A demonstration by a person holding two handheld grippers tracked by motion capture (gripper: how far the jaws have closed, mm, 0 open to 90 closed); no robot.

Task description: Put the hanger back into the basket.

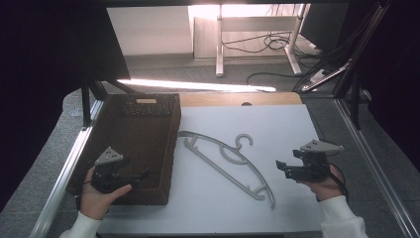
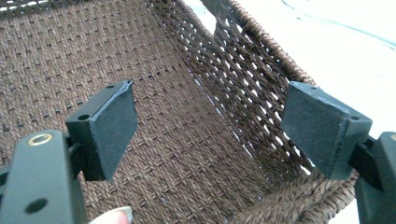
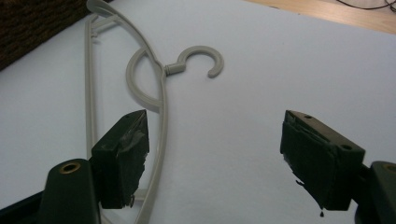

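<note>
- A grey plastic hanger (image 1: 228,161) is lying flat on the white bench (image 1: 277,134), running slantwise from the middle of the high view towards the lower right, with its hook (image 1: 243,141) turned towards the upper right.
- No brand, label or writing is being shown legibly on the hanger; a pale tag (image 1: 146,101) is being seen on the far wall of the basket, too small to be read.
- A dark brown woven basket (image 1: 148,106) is standing on the left part of the bench, just beside the hanger's upper end.
- The left hand-held gripper (image 1: 141,177) is being held over the basket's near right corner at the lower left of the high view; in the left gripper view its jaws are standing wide apart, with nothing between them but the basket's weave behind.
- The right hand-held gripper (image 1: 281,166) is being held low over the bench at the right of the high view, near the hanger's lower end and apart from it.
- In the right gripper view its jaws are standing wide, nothing is being gripped, and the hanger (image 3: 159,93) is lying at the left of the frame, its hook in the upper middle.
</note>
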